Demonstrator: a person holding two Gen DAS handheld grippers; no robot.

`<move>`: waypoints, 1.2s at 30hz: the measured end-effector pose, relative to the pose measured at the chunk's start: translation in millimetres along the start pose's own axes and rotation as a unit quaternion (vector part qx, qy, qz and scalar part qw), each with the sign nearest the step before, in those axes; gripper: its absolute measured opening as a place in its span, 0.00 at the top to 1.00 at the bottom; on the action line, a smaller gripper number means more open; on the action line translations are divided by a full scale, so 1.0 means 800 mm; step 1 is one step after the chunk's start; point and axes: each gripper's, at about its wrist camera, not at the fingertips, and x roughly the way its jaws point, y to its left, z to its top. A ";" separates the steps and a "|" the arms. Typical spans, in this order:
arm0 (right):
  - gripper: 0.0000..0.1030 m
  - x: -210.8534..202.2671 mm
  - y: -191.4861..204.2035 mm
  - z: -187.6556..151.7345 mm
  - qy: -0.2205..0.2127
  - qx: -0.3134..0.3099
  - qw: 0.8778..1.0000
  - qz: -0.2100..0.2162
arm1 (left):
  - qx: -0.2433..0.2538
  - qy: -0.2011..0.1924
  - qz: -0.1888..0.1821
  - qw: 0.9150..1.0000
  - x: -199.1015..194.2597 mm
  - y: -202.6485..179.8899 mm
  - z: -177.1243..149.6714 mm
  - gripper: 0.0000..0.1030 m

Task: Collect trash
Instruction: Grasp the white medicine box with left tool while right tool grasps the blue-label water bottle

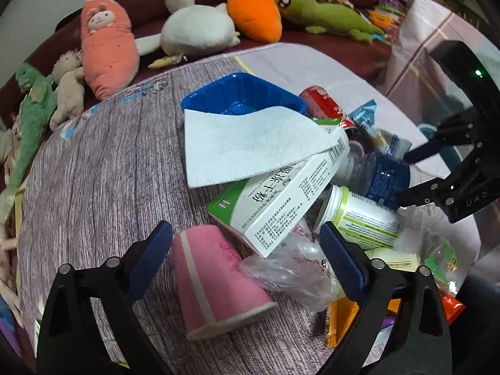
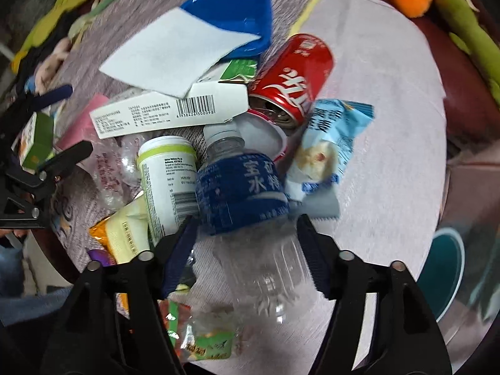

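Note:
A pile of trash lies on a round table. In the right wrist view my right gripper (image 2: 247,228) is open, its fingers on either side of a clear plastic bottle with a blue label (image 2: 243,193). Beside it lie a red cola can (image 2: 293,75), a white canister (image 2: 168,181), a white carton (image 2: 168,109), a tissue (image 2: 175,53) and a light blue wrapper (image 2: 328,143). In the left wrist view my left gripper (image 1: 247,250) is open above a pink paper cup (image 1: 212,278) and a crumpled clear bag (image 1: 297,268). The right gripper (image 1: 406,175) shows there around the bottle (image 1: 384,175).
A blue plastic tray (image 1: 237,93) lies under the tissue. Plush toys, including an orange carrot (image 1: 253,12) and a white duck (image 1: 193,28), line a dark red sofa behind the table. Snack wrappers (image 2: 125,234) lie at the table's near edge. A teal bin (image 2: 443,268) stands beside the table.

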 end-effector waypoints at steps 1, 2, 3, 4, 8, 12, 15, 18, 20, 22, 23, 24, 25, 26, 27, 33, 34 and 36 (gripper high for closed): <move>0.35 0.007 0.001 0.004 0.007 -0.005 1.000 -0.001 | 0.005 0.003 0.001 1.000 0.003 -0.002 0.001 0.12; 0.35 0.014 0.002 0.006 0.013 -0.007 1.000 0.001 | 0.013 0.009 0.000 1.000 0.008 -0.002 0.003 0.13; 0.35 0.022 0.003 0.009 0.021 -0.009 1.000 0.004 | 0.020 0.016 -0.001 1.000 0.013 -0.003 0.005 0.15; 0.35 0.028 0.002 0.011 0.025 -0.008 1.000 0.007 | 0.026 0.021 -0.001 0.999 0.018 -0.007 0.007 0.16; 0.36 0.047 0.007 0.011 0.029 0.003 0.999 0.034 | 0.049 0.043 0.004 0.998 0.039 -0.015 0.015 0.16; 0.37 0.037 -0.006 0.001 0.010 0.039 0.997 0.062 | 0.077 0.059 0.005 0.995 0.060 -0.029 0.024 0.17; 0.37 0.029 -0.016 -0.010 -0.004 0.066 0.995 0.077 | 0.086 0.069 0.008 0.994 0.077 -0.037 0.033 0.17; 0.37 0.025 -0.026 -0.022 -0.016 0.088 0.992 0.093 | 0.086 0.075 0.021 0.993 0.090 -0.040 0.039 0.35; 0.37 0.017 -0.035 -0.031 -0.019 0.097 0.990 0.101 | 0.076 0.071 0.022 0.994 0.088 -0.038 0.043 0.47; 0.37 0.019 -0.044 -0.038 -0.019 0.103 0.989 0.109 | 0.057 0.074 0.006 0.996 0.085 -0.032 0.046 0.58; 0.37 0.021 -0.049 -0.041 -0.017 0.106 0.988 0.113 | 0.047 0.071 0.004 0.996 0.080 -0.029 0.047 0.58; 0.37 0.023 -0.051 -0.043 -0.014 0.107 0.988 0.114 | 0.044 0.070 0.002 0.997 0.077 -0.031 0.045 0.60; 0.37 0.026 -0.055 -0.047 -0.009 0.109 0.987 0.114 | 0.041 0.071 -0.007 0.997 0.073 -0.033 0.043 0.62; 0.37 0.028 -0.055 -0.051 -0.006 0.109 0.987 0.115 | 0.040 0.071 -0.015 0.997 0.071 -0.037 0.043 0.62; 0.37 0.032 -0.054 -0.053 -0.003 0.107 0.987 0.117 | 0.039 0.073 -0.028 0.996 0.068 -0.041 0.041 0.63; 0.36 0.037 -0.047 -0.049 0.006 0.090 0.990 0.107 | 0.015 0.085 -0.055 0.995 0.073 -0.044 0.043 0.63; 0.34 0.039 -0.044 -0.049 0.008 0.089 0.991 0.104 | 0.006 0.087 -0.056 0.995 0.078 -0.041 0.047 0.63; 0.32 0.037 -0.045 -0.053 0.006 0.086 0.991 0.101 | -0.002 0.089 -0.059 0.994 0.085 -0.038 0.053 0.61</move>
